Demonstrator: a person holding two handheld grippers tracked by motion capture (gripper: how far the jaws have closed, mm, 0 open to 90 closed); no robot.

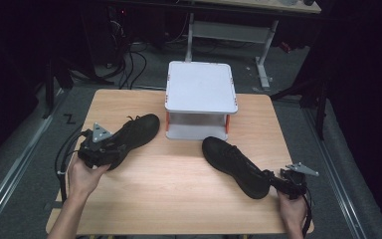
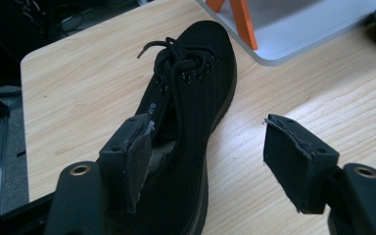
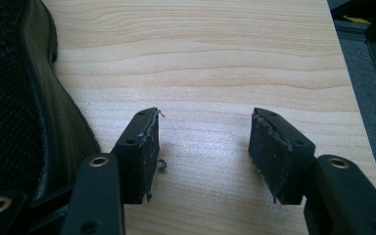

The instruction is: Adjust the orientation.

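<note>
Two black lace-up shoes lie on a wooden table (image 1: 179,184). The left shoe (image 1: 137,132) points toward the back right; in the left gripper view this shoe (image 2: 191,93) runs away from the jaws. My left gripper (image 2: 209,132) is open at its heel: one jaw stands in the heel opening, the other over bare wood. In the high view the left gripper (image 1: 114,149) sits at that heel. The right shoe (image 1: 234,164) lies diagonally, heel toward my right gripper (image 1: 274,181). The right gripper (image 3: 203,120) is open over bare table, with the shoe (image 3: 14,98) just beside its left jaw.
A white two-level stand (image 1: 201,87) with orange legs (image 2: 245,22) stands at the back middle of the table, close to both shoes' toes. The table's right edge (image 3: 342,83) is near the right gripper. Cables and desk legs lie on the floor beyond.
</note>
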